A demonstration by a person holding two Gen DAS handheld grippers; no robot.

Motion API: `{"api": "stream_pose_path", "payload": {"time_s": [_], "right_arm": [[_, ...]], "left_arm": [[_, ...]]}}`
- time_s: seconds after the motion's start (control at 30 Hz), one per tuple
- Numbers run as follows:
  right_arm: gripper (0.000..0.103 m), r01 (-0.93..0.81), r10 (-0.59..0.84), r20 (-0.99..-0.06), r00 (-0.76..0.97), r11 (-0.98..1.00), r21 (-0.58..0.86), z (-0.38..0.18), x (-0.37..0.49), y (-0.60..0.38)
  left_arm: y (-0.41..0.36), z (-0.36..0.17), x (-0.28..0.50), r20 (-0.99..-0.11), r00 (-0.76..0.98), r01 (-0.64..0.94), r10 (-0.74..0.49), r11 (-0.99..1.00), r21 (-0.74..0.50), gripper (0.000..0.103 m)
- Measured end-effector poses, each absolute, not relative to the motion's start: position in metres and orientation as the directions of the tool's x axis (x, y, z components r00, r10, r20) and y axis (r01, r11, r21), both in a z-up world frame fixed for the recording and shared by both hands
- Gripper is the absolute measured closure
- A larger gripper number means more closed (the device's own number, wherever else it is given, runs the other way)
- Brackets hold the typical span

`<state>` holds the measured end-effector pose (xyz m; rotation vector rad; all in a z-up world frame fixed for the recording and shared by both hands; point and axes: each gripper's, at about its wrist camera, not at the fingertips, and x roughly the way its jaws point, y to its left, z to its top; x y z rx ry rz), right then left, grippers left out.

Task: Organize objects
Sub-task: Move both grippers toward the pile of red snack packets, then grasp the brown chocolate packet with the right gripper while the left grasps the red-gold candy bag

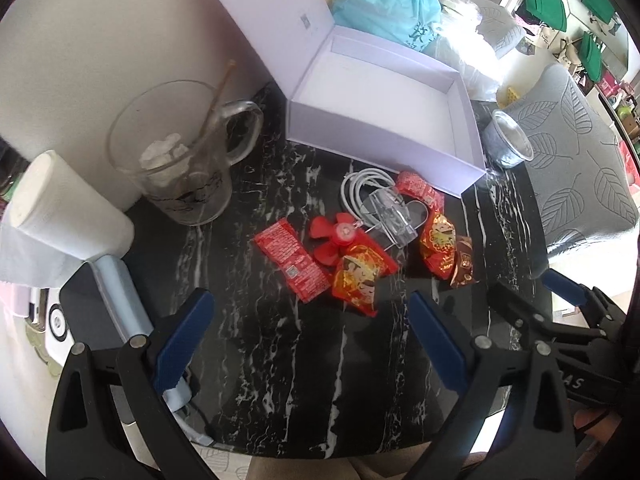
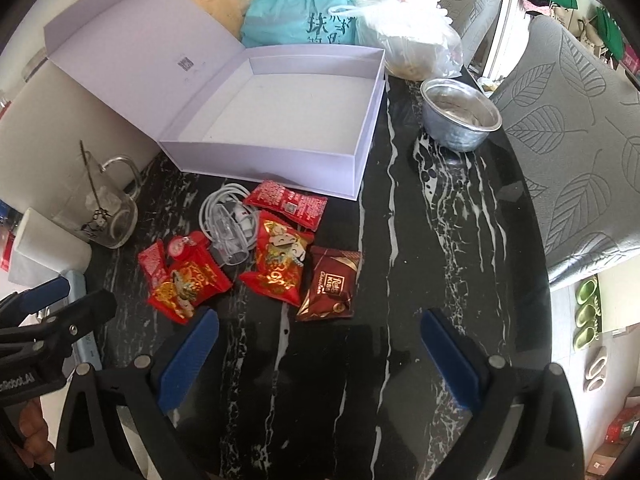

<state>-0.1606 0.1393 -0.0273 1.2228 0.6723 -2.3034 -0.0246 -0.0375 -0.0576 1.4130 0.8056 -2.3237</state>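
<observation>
An open white box with its lid tilted back lies empty on the black marble table. In front of it is a cluster: several red snack packets, a brown chocolate packet, a small red fan, a coiled white cable and a clear plastic piece. My left gripper and right gripper both hover open, short of the cluster, holding nothing.
A glass mug with a stick stands at the left beside a paper roll. A metal bowl sits right of the box. Bags pile behind it. A leaf-patterned chair stands at the right.
</observation>
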Motion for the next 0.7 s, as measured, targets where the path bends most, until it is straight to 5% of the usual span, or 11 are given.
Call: {"api": "stream_pose_path", "payload": {"time_s": [0.7], "right_arm": [[0.037,0.590,-0.134,-0.874,-0.467,-0.783,-0.195,-0.074,-0.213,0.138]], "left_arm": [[-0.013,-0.097,-0.085,-0.884,-0.460,0.327,0.086,-0.909,-0.259,0.017]]}}
